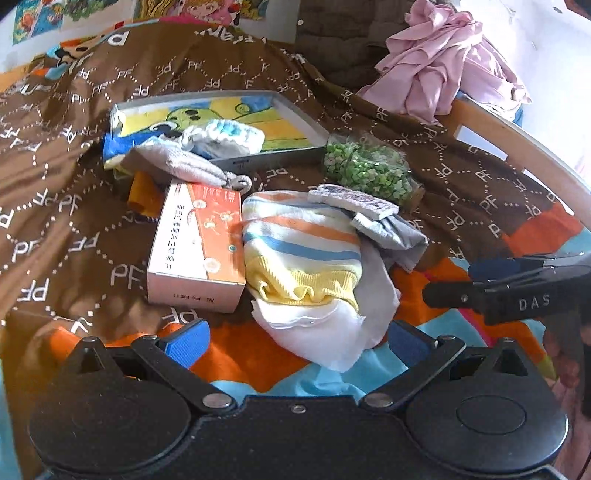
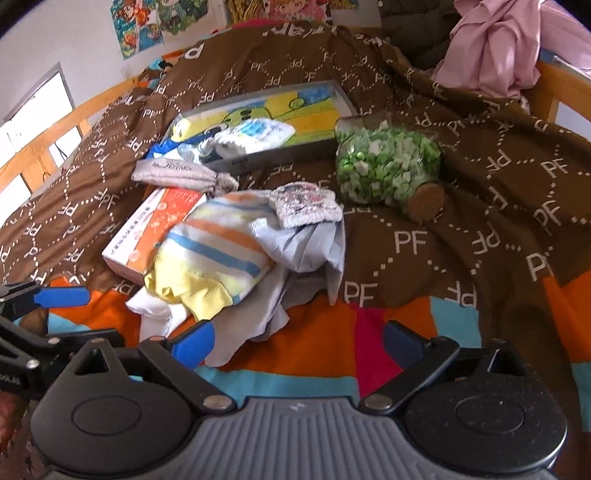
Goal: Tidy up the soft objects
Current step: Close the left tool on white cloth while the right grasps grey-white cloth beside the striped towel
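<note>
Soft goods on brown bedspread (image 1: 74,155), unsorted.
Striped sock (image 1: 299,251) lay against orange box (image 1: 199,240); left gripper (image 1: 299,341) and right gripper (image 2: 299,341) both gaped wide, empty.

This is a bedroom in a home, most likely a child's: a bed with a wooden rail (image 2: 55,125) is spread with a brown blanket (image 1: 74,155) printed with "PF" over a bright patchwork cover (image 2: 332,354). Cartoon posters (image 2: 147,26) are stuck on the white wall, and crumpled pink clothing (image 1: 447,62) lies heaped by the rail (small striped baby clothes (image 1: 295,251) too).
</note>
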### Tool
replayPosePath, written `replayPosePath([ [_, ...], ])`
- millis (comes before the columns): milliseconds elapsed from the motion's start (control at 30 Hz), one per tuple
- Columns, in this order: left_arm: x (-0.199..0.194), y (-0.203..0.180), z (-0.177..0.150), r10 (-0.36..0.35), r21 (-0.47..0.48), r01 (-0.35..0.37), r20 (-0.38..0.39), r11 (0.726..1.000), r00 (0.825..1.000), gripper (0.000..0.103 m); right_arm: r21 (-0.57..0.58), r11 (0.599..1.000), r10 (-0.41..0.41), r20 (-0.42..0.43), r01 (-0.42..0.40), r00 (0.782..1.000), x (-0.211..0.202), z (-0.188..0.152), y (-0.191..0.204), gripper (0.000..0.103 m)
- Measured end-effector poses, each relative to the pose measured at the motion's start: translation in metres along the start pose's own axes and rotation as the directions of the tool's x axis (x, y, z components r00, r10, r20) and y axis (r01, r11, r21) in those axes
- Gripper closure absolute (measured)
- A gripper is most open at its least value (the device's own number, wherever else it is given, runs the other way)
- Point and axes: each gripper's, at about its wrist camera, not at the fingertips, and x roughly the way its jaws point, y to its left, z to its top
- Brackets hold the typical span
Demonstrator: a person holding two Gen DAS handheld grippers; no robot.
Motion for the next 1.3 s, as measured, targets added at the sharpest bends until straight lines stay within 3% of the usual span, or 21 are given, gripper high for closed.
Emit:
replayPosePath([
  [733, 0.014, 0.005, -0.002, 0.024, 0.001, -0.024, -0.026, 1.000, 0.999, 0.001, -0.121, 0.993, -0.012, 0.003, 0.013, 1.000, 0.017, 0.001, 0.017, 0.015],
  [1300, 0.024, 0.015, -0.001, 0.023, -0.074, -0.025, -0.031, 0.997, 0.999, 0.004, -0.161, 0.987, -0.008, 0.018, 0.011, 1.000, 0.025, 0.002, 0.021, 0.021],
])
